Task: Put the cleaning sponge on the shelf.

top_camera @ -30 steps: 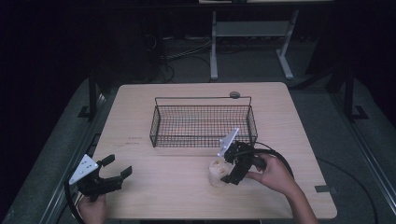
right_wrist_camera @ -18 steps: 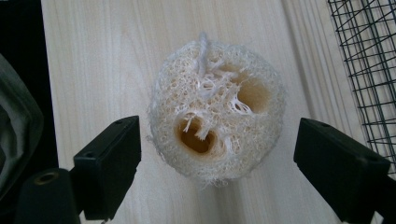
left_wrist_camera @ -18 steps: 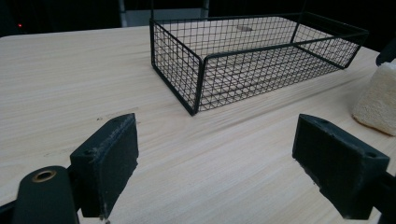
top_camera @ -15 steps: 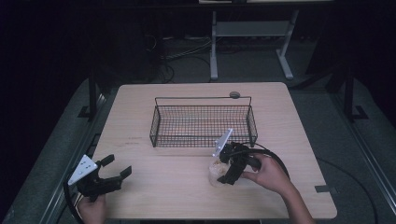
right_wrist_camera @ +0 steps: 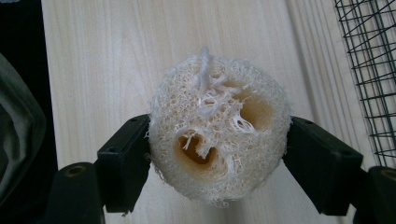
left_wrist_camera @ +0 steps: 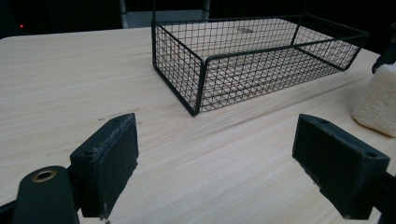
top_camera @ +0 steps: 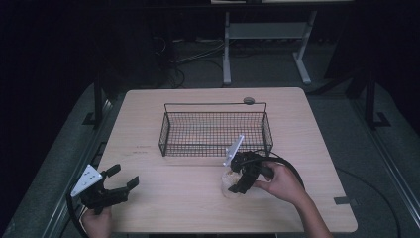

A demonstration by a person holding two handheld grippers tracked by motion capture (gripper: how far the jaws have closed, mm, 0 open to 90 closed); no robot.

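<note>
Pinching loofah (right_wrist_camera: 217,128), right gripper (top_camera: 242,177) angled down

A pale wood-grain tabletop (top_camera: 148,124) with rounded corners stands on a grey floor in a dark room. A black wire-mesh basket (top_camera: 216,130) sits on it, just far of centre, long side running left to right. A small round grey disc (top_camera: 248,100) lies just beyond the basket's far right corner. A cream loofah sponge (top_camera: 229,182) rests on the wood near the basket's near right corner, apart from it
</note>
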